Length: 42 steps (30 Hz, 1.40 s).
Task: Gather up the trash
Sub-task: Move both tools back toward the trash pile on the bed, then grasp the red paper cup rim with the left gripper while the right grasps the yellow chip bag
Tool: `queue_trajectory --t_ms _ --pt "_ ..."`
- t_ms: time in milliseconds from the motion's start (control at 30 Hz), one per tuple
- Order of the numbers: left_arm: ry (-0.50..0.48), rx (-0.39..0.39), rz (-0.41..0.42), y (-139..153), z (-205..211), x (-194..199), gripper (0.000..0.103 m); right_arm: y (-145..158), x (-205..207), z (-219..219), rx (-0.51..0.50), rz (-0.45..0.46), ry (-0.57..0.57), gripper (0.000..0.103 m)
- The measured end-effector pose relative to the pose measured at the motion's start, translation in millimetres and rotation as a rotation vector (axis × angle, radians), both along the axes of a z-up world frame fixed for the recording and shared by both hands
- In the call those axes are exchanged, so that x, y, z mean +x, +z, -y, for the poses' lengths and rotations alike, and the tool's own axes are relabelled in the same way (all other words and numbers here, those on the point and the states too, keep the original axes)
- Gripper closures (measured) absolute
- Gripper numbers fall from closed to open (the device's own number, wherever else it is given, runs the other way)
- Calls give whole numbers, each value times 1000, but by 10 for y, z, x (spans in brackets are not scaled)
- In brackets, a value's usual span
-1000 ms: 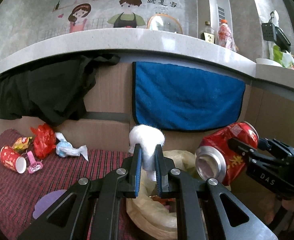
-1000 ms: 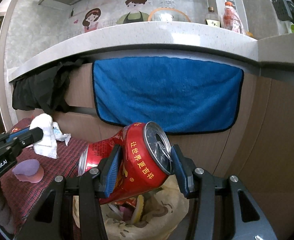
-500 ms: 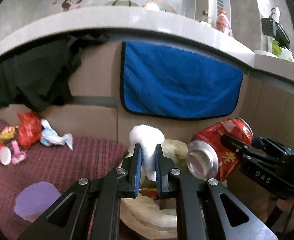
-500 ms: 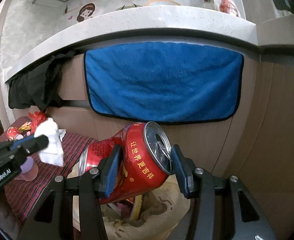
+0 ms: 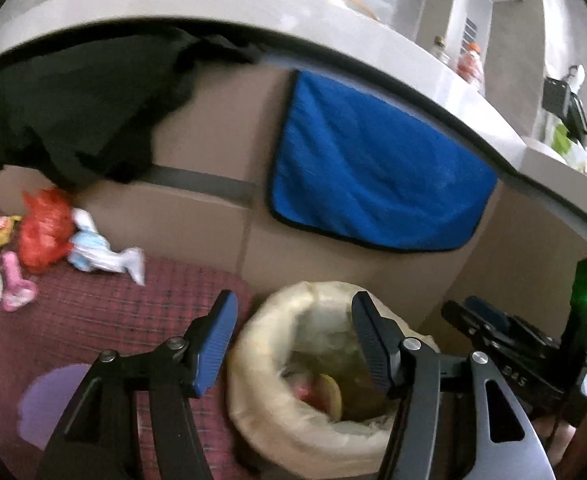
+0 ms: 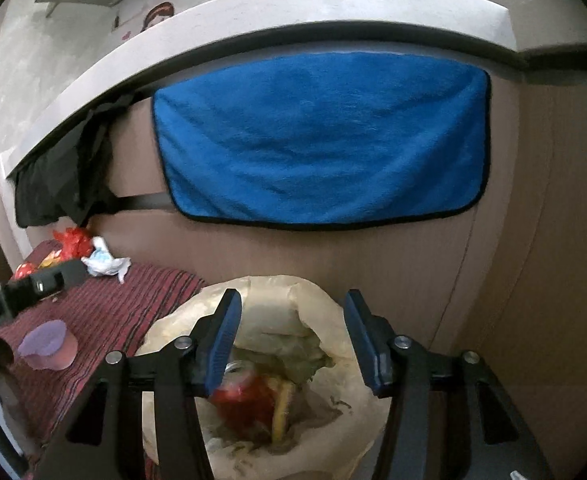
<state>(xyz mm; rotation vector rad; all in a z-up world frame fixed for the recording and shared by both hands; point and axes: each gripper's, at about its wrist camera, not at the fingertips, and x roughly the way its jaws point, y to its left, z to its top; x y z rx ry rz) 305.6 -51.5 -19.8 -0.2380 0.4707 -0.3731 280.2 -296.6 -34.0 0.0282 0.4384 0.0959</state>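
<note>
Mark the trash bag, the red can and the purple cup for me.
trash bag (image 6: 325, 308), right wrist view, far rim of the liner.
red can (image 6: 249, 400), right wrist view, its red side inside the bag.
purple cup (image 6: 45, 342), right wrist view, its top.

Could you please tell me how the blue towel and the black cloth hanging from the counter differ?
The blue towel hangs flat and spread, a neat rounded rectangle with dark edging; the black cloth is bunched and drapes unevenly. The towel hangs above the lined trash bin; the black cloth hangs above the litter on the red mat. Both hang from the counter edge.
</note>
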Motion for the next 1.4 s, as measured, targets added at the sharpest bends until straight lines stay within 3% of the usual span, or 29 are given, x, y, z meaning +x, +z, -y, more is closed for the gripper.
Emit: queue_trajectory --t_ms 133,400,733,900,1033,1200,1400 --pt "70 20 33 81 -403 -151 44 103 -117 -150 -43 24 27 53" --pt "256 7 63 170 -1496 -537 43 233 -265 -711 -25 21 156 53" --pt "429 -102 0 -171 -2795 -785 43 61 -187 -1812 -48 -71 374 53" --pt "420 -150 -48 -375 -3225 -628 43 -137 -70 -2319 -101 -115 443 54" --pt "389 -128 -98 -516 -3442 -270 43 -186 43 -2604 -143 -125 460 55" --pt "268 -186 -156 -664 -3622 177 43 -166 239 -2721 -147 -143 448 55" --pt "244 -208 -224 -801 -3734 585 43 -151 514 -2812 -148 -187 431 55"
